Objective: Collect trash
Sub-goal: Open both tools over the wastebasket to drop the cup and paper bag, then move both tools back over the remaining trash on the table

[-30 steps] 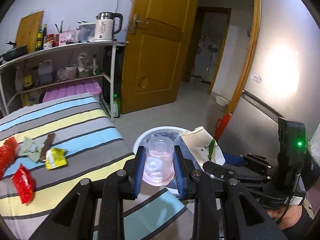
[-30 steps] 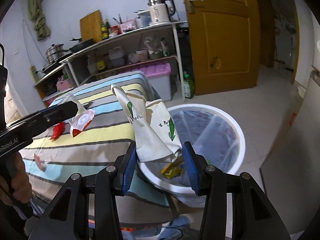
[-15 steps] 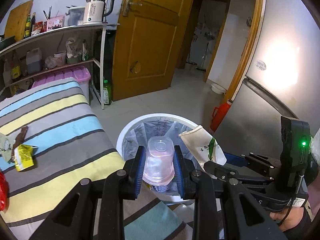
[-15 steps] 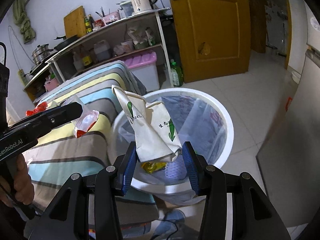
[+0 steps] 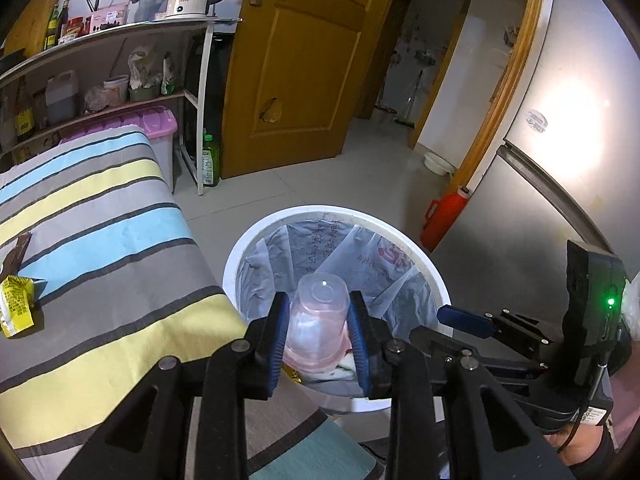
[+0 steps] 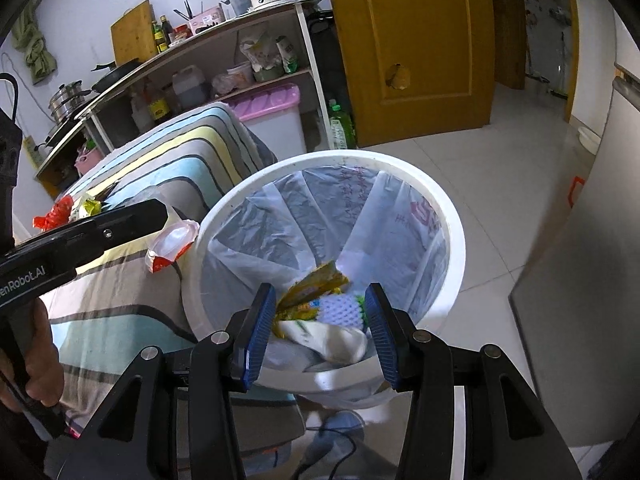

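Observation:
My left gripper (image 5: pixel 318 334) is shut on a clear plastic cup (image 5: pixel 318 322) with a pinkish tint, held upside down over the near rim of the white trash bin (image 5: pixel 256 236). My right gripper (image 6: pixel 320 330) is open and empty above the same bin (image 6: pixel 456 236). The white paper bag (image 6: pixel 332 338) lies inside the bin among yellow wrappers (image 6: pixel 310 284). In the right wrist view the left gripper (image 6: pixel 120 222) holds the cup (image 6: pixel 170 244) just left of the bin. The right gripper also shows in the left wrist view (image 5: pixel 464 318).
The striped bed (image 5: pixel 92 216) left of the bin carries a yellow wrapper (image 5: pixel 18 306) and red wrappers (image 6: pixel 54 216). A shelf (image 5: pixel 120 36), a wooden door (image 5: pixel 296 64), a red jug (image 5: pixel 444 218) and a fridge (image 5: pixel 560 140) surround the bin.
My right gripper opened and the white paper bag dropped into the bin. Both grippers moved closer over the bin; the left still holds the cup.

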